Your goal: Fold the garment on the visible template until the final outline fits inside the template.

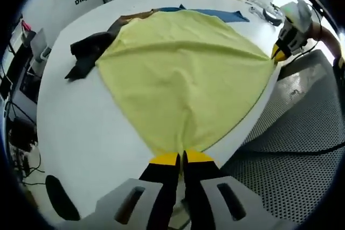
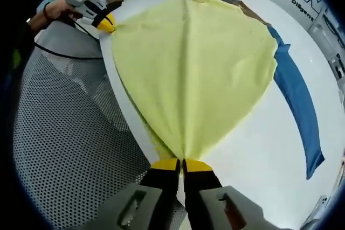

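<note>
Left gripper and right gripper clamped on neighbouring corners of yellow garment, stretched taut along white table edge, over blue template; dark garment beyond.

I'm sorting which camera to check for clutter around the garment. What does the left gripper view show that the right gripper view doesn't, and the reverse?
The left gripper view takes in the dark garment lying off the yellow garment's far side. The right gripper view shows the blue cloth at full length and more of the perforated mesh surface. Both show the yellow garment on the white table, each gripper shut on a corner: left gripper, right gripper.
</note>
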The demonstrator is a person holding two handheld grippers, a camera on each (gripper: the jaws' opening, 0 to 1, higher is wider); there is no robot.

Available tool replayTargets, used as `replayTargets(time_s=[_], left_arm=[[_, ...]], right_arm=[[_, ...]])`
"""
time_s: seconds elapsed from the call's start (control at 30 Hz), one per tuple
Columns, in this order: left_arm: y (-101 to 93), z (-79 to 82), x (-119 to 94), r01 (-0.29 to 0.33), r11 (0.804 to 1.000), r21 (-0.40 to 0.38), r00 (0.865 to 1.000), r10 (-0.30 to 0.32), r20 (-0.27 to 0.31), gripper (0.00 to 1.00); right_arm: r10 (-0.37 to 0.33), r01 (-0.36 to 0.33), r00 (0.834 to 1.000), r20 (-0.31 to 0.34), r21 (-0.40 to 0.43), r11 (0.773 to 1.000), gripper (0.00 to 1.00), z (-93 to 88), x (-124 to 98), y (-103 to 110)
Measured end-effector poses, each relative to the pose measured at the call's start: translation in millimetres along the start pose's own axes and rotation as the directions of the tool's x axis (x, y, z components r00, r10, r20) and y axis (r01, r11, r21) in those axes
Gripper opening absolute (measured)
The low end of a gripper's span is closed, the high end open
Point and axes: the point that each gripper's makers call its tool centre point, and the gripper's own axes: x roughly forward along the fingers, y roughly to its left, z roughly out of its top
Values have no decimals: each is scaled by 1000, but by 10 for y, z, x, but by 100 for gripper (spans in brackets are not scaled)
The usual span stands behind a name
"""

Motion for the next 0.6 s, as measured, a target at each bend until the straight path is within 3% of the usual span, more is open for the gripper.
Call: replayTargets(time_s=[0.1,0.2,0.33,0.6], left_arm=[[-1,-22,-23,7,1000,1,1000,-7,-8,5],[-13,-39,-44,21,1000,3,1000,-21,-18,5],[-69,-101,-67,45,999,25,997,-44,-62,5],[-76,-152,-87,45,998,45,995,-41,-92,5]], right_arm=[[11,-11,1000,-2,-28,1000,0,1,2,28],[12,-15,1000,-25,-109,994,0,-9,-2,35],[26,-34,998,-56,-146,989,0,-31,14,61],[22,-40,994,-110,-161,986,0,-97,27,25]])
